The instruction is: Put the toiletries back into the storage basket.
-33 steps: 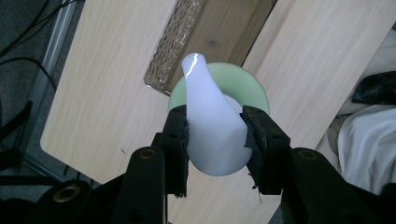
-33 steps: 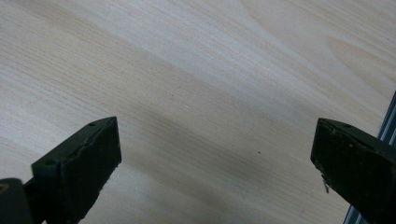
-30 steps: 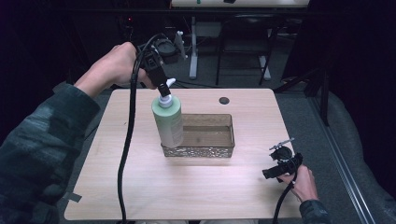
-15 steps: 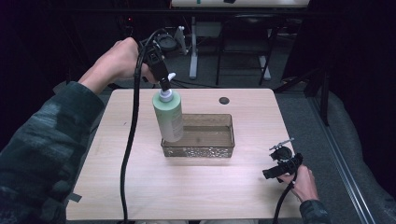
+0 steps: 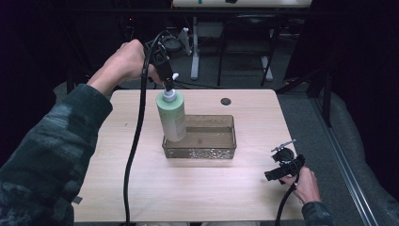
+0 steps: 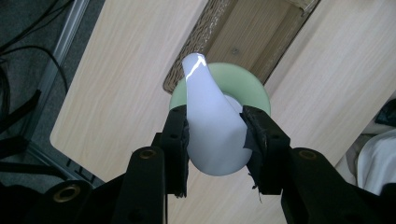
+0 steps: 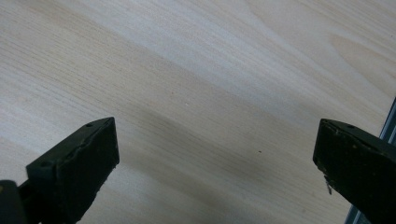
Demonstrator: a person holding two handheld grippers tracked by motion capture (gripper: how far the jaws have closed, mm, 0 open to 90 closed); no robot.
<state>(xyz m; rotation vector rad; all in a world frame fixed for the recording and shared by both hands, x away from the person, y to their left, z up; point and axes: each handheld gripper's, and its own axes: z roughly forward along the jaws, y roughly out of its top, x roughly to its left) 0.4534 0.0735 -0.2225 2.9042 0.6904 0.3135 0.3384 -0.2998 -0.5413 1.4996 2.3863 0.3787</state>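
A pale green pump bottle (image 5: 171, 115) with a white pump head (image 6: 211, 126) hangs upright over the left end of a clear amber tray (image 5: 221, 151) in the middle of the table. My left gripper (image 5: 165, 77) points down from above and is shut on the white pump head, its pads pressing both sides of it. In the left gripper view the bottle's green shoulder (image 6: 252, 86) shows beneath the pump, with the tray's rim (image 6: 194, 44) below. Low at the table's right front, my right gripper (image 5: 284, 165) stands open over bare wood (image 7: 196, 93).
A small dark hole (image 5: 226, 101) marks the table's far edge. A black cable (image 5: 134, 150) trails from the left gripper across the table's left side. Desk legs and chairs (image 5: 226, 47) stand beyond the table in the dark.
My left gripper has carried the bottle a little to the right and slightly down, toward the tray's left end. The right gripper has stayed where it was.
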